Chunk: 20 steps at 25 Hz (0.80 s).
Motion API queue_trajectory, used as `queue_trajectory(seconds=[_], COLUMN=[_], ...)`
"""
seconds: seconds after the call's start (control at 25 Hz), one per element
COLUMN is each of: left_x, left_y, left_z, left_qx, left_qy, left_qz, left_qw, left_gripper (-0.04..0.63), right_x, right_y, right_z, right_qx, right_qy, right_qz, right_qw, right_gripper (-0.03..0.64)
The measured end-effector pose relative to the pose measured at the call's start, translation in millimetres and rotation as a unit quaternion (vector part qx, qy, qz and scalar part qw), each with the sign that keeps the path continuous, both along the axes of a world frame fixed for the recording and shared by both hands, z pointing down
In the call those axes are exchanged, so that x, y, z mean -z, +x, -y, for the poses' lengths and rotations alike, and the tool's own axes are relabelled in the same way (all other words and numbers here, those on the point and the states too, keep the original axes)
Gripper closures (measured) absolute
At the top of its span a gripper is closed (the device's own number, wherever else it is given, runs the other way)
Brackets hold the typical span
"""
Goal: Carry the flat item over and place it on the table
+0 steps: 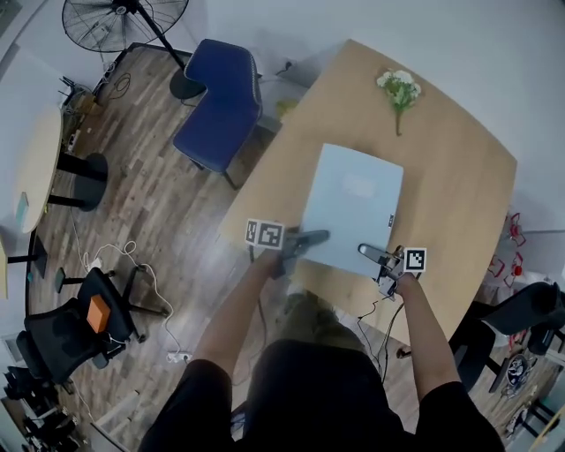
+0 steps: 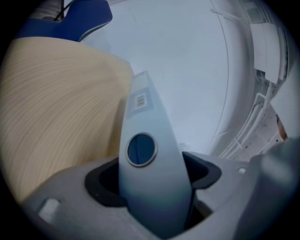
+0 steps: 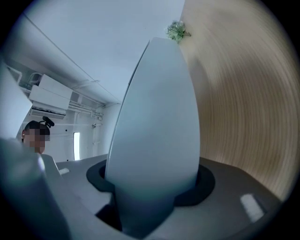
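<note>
Now the flat item (image 1: pixel 353 199), pale blue-grey, is low over the near side of the wooden table (image 1: pixel 459 177). No view shows whether it touches the wood. The left gripper (image 1: pixel 306 238) and the right gripper (image 1: pixel 372 253) each pinch its near edge, with the pads pressed on both sides. A small bunch of white flowers (image 1: pixel 399 86) lies on the far part of the table, well apart from the item. A blue chair (image 1: pixel 221 97) stands beside the table, and a fan (image 1: pixel 124 19) stands behind it, cut off at the top. A black chair (image 1: pixel 71 331) with something orange (image 1: pixel 97 313) on it is well off to the left. Only the left gripper view shows a round blue spot (image 2: pixel 141 149) and a small label (image 2: pixel 140 100), too blurry to read. Only the right gripper view shows a person (image 3: pixel 35 136) far off by the wall.
</note>
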<state>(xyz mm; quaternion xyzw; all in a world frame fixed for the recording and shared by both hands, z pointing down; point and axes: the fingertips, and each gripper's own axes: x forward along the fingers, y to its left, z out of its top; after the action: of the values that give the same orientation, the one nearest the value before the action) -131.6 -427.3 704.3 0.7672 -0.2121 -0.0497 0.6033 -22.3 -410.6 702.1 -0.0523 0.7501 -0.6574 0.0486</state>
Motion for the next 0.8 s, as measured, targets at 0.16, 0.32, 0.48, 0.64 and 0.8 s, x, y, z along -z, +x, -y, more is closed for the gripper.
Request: queue_trajectory(seconds=[0.16, 0.32, 0.48, 0.64, 0.8], left_x=[-22, -46, -63, -82, -89], left_y=[-10, -16, -12, -15, -16], left_z=[45, 80, 107, 114, 118], left_qx=[-0.011, -0.009, -0.002, 0.004, 0.003], left_qy=[-0.007, -0.039, -0.054, -0.064, -0.063], left_qz=[0.007, 0.027, 0.045, 0.083, 0.114], left_qw=[0.9999, 0.9988, 0.9975, 0.9944, 0.9915], left_gripper=[0.218, 0.212, 0.205, 0.192, 0.189], right_x=[-20, -37, -54, -66, -79], right_y=[-10, -15, -8, -9, -9], right_z=[41, 75, 103, 111, 113], right_qx=[-0.023, -0.029, -0.034, -0.028, -0.026], right_qy=[-0.009, -0.048, -0.061, -0.043, -0.037], right_qz=[-0.012, -0.010, -0.021, -0.049, -0.077], right_qw=[1.000, 0.998, 0.997, 0.998, 0.996], right_gripper=[0.314, 0.319, 0.319, 0.321, 0.294])
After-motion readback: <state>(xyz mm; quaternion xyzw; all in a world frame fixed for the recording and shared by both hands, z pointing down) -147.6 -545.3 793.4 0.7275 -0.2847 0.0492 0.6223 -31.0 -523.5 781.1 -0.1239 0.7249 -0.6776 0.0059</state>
